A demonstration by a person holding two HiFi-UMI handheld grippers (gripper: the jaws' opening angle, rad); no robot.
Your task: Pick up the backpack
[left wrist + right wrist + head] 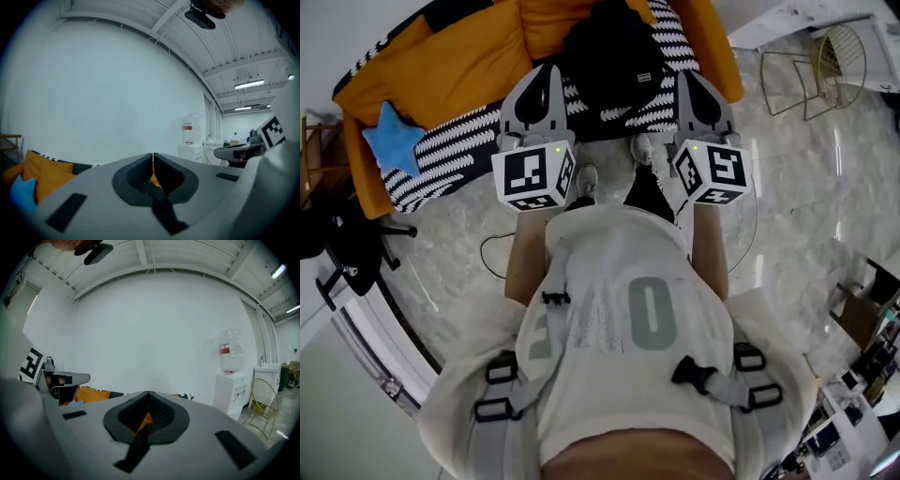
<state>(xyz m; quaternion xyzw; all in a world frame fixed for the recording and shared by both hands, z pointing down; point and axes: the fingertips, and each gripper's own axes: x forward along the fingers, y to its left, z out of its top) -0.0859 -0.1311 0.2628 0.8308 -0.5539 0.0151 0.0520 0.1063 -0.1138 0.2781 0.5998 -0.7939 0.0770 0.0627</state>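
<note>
The black backpack lies on the orange sofa, on a black-and-white striped blanket. My left gripper is held just left of the backpack and my right gripper just right of it, both over the sofa's front edge. Each gripper is shut with nothing between its jaws. In the left gripper view the left gripper points level at a white wall. The right gripper does the same in its own view. The jaws hide the backpack in both gripper views.
A blue star pillow lies at the sofa's left end. A wire chair stands at the right on the marble floor, with a water dispenser near it. The person's shoes are close to the sofa's front.
</note>
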